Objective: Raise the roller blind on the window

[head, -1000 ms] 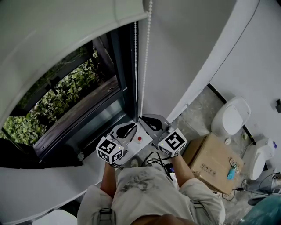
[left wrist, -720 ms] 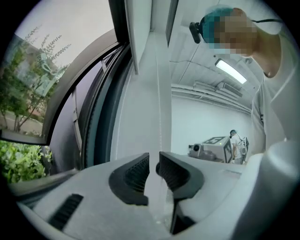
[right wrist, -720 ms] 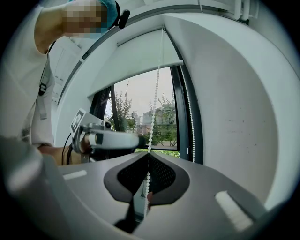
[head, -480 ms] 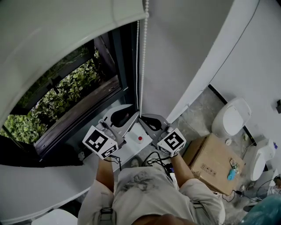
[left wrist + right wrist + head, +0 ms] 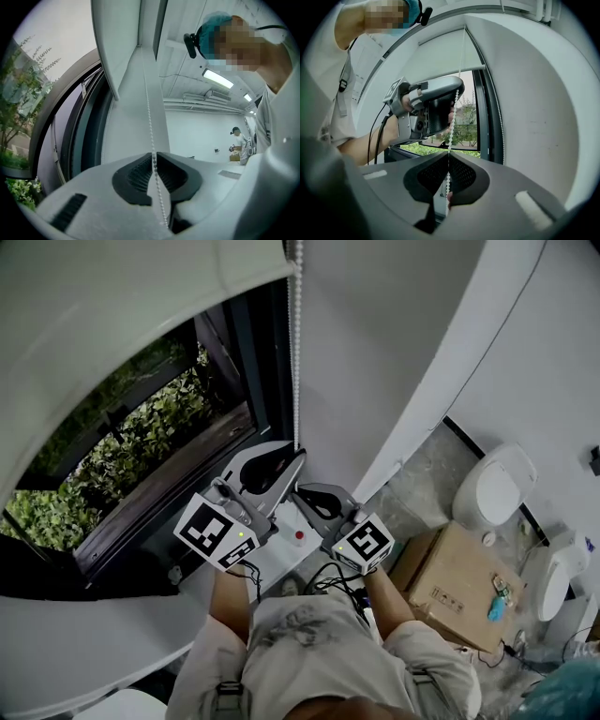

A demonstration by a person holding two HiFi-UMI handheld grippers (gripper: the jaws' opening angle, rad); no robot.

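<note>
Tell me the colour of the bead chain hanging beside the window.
White. The bead chain shows best in the right gripper view, against the dark window frame.

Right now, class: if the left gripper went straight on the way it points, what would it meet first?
The bead chain runs between the fingers of the left gripper; beyond it, probably the white wall strip beside the window frame, though depth is unclear.

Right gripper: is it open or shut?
Shut on the bead chain: the right gripper has jaw tips together, pinching the chain.
</note>
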